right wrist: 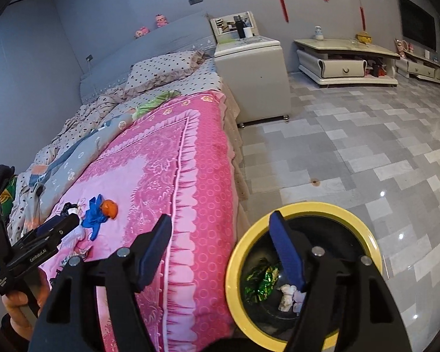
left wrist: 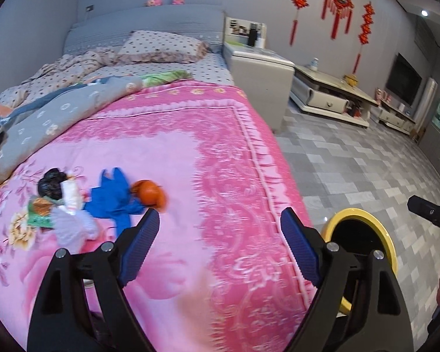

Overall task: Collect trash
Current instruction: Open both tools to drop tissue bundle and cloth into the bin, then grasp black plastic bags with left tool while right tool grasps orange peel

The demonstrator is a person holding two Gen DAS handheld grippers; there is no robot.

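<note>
A small heap of trash lies on the pink bedspread [left wrist: 190, 152]: a black crumpled bag [left wrist: 51, 184], a white wrapper [left wrist: 70, 196], a green wrapper [left wrist: 39, 214], a blue plastic piece [left wrist: 114, 199], an orange ball-like piece [left wrist: 149, 195] and pale tissue [left wrist: 73, 226]. My left gripper [left wrist: 220, 214] hovers open above the bedspread, just right of the heap, with nothing between its fingers. My right gripper [right wrist: 220, 218] is open and empty too, over the bed's edge and the yellow-rimmed bin [right wrist: 234, 264]. In the bin lie a green foil wrapper [right wrist: 261, 283] and white tissue [right wrist: 287, 293].
The bin [left wrist: 355, 214] stands on the tiled floor [right wrist: 366, 146] against the bed's side. A grey nightstand [right wrist: 252, 70] sits beside the headboard, a low TV cabinet [right wrist: 346, 61] farther back. Quilts and a dotted pillow [left wrist: 161, 47] cover the bed's far half. A hand [right wrist: 14, 308] grips the left tool.
</note>
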